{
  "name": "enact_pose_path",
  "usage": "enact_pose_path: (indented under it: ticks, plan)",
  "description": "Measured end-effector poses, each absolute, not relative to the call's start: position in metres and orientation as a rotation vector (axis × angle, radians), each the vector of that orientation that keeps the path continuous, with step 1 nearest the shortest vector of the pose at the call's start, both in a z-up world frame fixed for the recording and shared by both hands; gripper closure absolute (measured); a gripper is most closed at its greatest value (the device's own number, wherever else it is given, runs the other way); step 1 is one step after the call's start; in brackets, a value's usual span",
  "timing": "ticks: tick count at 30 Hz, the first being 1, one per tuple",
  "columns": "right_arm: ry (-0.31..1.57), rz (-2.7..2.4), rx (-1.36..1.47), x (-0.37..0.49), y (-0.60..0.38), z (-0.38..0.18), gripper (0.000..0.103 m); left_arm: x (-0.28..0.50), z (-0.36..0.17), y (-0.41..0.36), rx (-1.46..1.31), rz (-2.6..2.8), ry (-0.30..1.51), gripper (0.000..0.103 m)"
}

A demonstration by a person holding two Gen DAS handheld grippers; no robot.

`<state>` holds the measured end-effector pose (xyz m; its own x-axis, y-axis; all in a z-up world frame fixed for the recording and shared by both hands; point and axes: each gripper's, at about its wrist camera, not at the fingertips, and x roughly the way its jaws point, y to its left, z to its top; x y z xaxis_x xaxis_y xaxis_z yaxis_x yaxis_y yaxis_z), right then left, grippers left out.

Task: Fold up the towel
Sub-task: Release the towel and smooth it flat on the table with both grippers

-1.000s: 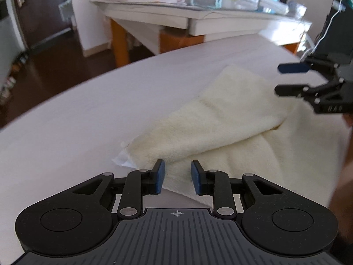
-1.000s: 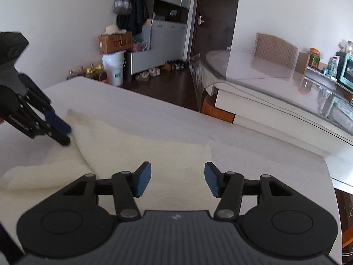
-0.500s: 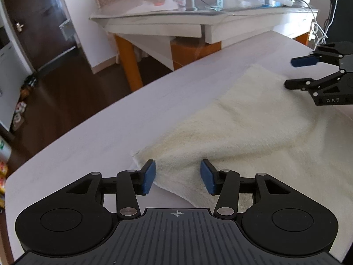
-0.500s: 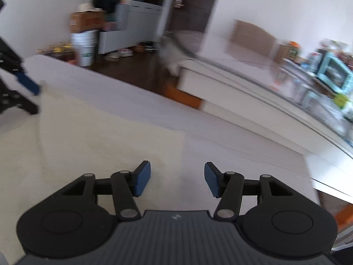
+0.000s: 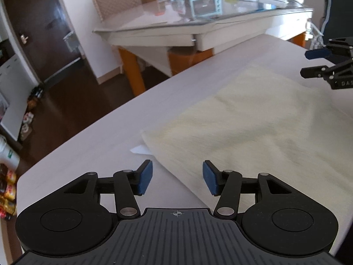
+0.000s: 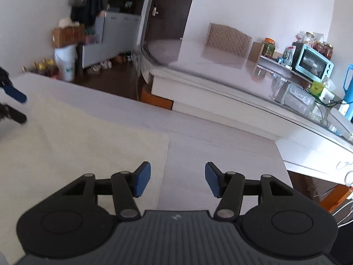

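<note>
A cream towel [image 5: 253,119] lies folded and flat on the white table [image 5: 92,137]; a small white label sticks out at its near left corner. My left gripper [image 5: 177,177] is open and empty, raised above that corner. My right gripper [image 6: 177,180] is open and empty, above the towel's right edge [image 6: 88,145]. Each gripper shows in the other's view: the right one [image 5: 317,63] at the far right, the left one [image 6: 13,106] at the far left, both open.
A second white table with a glass top [image 5: 198,19] stands behind, carrying a toaster oven [image 6: 313,61], jars and boxes. A padded chair [image 6: 228,39] stands by it. Dark floor [image 5: 66,101] lies beyond the table's edge, with bottles and a bucket [image 6: 66,64] by the wall.
My left gripper opened wider and let go of the towel, then pulled back and up. The upper layer now lies flat. My right gripper swung to the right, off the towel's edge.
</note>
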<state>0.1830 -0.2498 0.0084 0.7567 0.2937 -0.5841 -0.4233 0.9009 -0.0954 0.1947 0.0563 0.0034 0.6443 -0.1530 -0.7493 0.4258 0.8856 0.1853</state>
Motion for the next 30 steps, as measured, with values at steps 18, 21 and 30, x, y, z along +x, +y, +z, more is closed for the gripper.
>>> enact_pose_path:
  ticks: [18,21,30]
  plan:
    - [0.652,0.524,-0.374,0.077,-0.258,-0.007,0.052,0.123,-0.009,0.023,0.438,-0.402,0.792,0.04]
    - [0.604,0.535,-0.361,0.072,-0.27,-0.001,0.039,0.119,-0.003,0.028,0.431,-0.41,0.78,0.036]
    - [0.516,0.687,-0.648,0.045,-0.264,-0.003,0.055,0.107,0.009,0.034,0.473,-0.441,0.768,0.034]
